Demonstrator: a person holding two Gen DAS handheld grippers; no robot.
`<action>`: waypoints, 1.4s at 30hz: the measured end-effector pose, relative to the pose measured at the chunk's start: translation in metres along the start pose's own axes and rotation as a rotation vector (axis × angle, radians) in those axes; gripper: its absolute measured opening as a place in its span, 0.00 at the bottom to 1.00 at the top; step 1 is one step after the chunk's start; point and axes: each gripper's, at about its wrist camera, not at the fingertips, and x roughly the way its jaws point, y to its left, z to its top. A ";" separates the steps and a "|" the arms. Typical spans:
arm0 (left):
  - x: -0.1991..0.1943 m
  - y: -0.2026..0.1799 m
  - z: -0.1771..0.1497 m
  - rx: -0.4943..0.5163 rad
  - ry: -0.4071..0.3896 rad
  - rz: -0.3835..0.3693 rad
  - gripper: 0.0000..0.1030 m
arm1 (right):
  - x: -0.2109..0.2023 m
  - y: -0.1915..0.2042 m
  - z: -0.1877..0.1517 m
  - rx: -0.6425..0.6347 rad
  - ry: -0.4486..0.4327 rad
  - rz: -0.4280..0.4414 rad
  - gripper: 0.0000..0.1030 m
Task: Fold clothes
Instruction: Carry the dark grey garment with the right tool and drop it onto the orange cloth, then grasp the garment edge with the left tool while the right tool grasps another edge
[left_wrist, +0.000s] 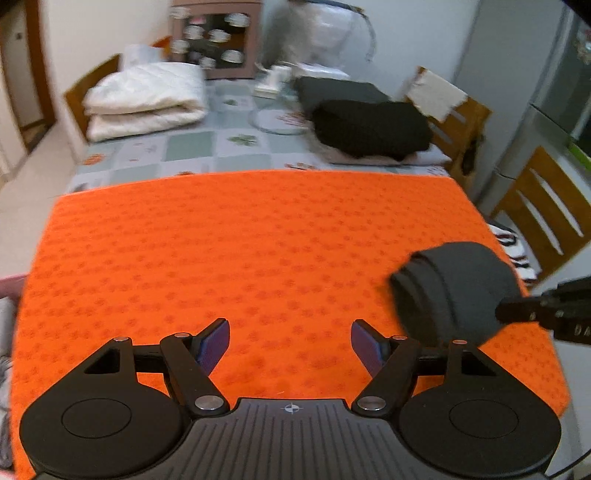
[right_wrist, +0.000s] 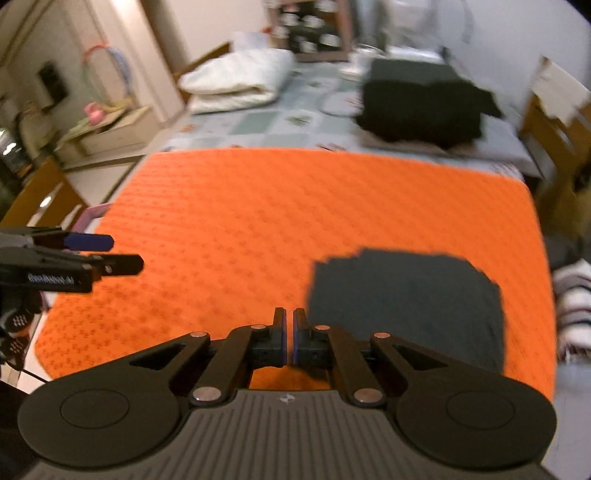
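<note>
Left gripper (left_wrist: 290, 345) sits at the bottom centre of its view, jaws spread wide with nothing in them, over the orange cloth (left_wrist: 240, 251) on the table. The folded dark grey garment (left_wrist: 454, 291) lies at the lower right of that cloth, near its right edge. Right gripper (right_wrist: 290, 332) at bottom centre, jaws almost touching, looks empty.

No text, label or number is legible anywhere.
</note>
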 end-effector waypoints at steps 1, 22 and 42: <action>0.005 -0.007 0.003 0.013 0.005 -0.017 0.73 | -0.003 -0.006 -0.006 0.019 0.001 -0.018 0.06; 0.100 -0.145 0.032 0.191 0.065 -0.225 0.50 | -0.033 -0.095 -0.091 0.317 -0.021 -0.167 0.15; 0.067 -0.123 0.021 0.101 -0.052 -0.214 0.03 | -0.020 -0.103 -0.059 0.214 -0.020 -0.116 0.15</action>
